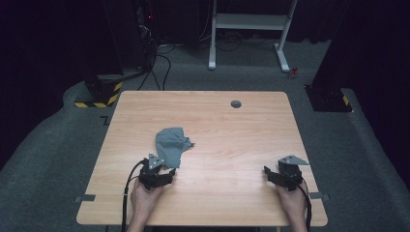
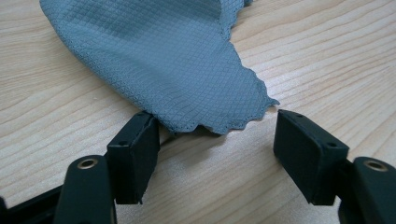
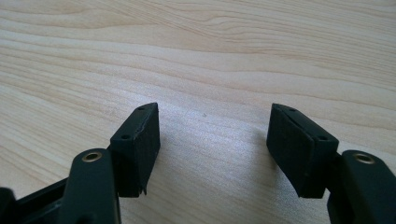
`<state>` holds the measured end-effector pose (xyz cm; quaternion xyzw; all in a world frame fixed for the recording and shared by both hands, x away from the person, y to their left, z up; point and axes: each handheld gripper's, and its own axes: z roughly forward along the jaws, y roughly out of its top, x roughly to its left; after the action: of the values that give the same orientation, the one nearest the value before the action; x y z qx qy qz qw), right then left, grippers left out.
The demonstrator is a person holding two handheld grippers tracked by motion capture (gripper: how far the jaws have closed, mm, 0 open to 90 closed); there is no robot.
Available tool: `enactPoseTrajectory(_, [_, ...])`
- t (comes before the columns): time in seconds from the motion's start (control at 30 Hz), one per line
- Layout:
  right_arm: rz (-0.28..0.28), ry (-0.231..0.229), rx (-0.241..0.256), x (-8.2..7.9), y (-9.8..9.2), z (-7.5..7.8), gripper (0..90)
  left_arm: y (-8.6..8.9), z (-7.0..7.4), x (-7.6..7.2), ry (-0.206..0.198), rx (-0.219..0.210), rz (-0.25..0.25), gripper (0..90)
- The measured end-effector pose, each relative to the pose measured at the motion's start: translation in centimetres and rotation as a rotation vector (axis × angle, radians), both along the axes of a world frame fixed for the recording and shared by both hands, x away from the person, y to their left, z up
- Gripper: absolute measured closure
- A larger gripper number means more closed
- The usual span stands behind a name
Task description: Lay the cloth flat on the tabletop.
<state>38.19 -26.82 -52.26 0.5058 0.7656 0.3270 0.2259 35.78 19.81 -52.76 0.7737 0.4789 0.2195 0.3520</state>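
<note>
Left gripper view: waffle-weave grey cloth [image 2: 163, 60], scalloped hem between parted left tongs [image 2: 215, 140].

the cloth [image 2: 168, 60] is showing a grey-blue colour with a fine diamond-grid weave and a scalloped stitched edge. the tabletop [image 1: 251, 140] is showing light wood with pale brown grain lines, and a small dark grey disc [image 1: 236, 104] is sitting in it. the left gripper [image 2: 212, 140] and the right gripper [image 3: 212, 140] are showing matt black jaws with brass-coloured rivets. the floor [image 1: 53, 145] is showing dark grey.
</note>
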Motion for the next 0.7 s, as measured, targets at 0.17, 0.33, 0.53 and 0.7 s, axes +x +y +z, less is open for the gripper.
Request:
enactPoseTrajectory(0.17, [0.003, 0.002, 0.0, 0.0, 0.0, 0.0, 34.2, 0.0, 0.0, 0.0, 0.001, 0.0, -0.001, 31.6])
enactPoseTrajectory(0.33, [0.003, 0.003, 0.0, 0.0, 0.0, 0.0, 34.1, 0.1, 0.0, -0.1, 0.01, -0.025, 0.004, 31.6])
enactPoseTrajectory(0.53, [0.003, 0.003, 0.0, 0.0, 0.0, 0.0, 34.1, 0.8, 0.6, -1.4, -0.036, -0.019, 0.063, 37.3])
enactPoseTrajectory(0.7, [0.004, 0.003, 0.0, 0.0, 0.0, 0.0, 34.1, 1.4, 1.7, -1.6, -0.058, -0.05, 0.05, 39.4])
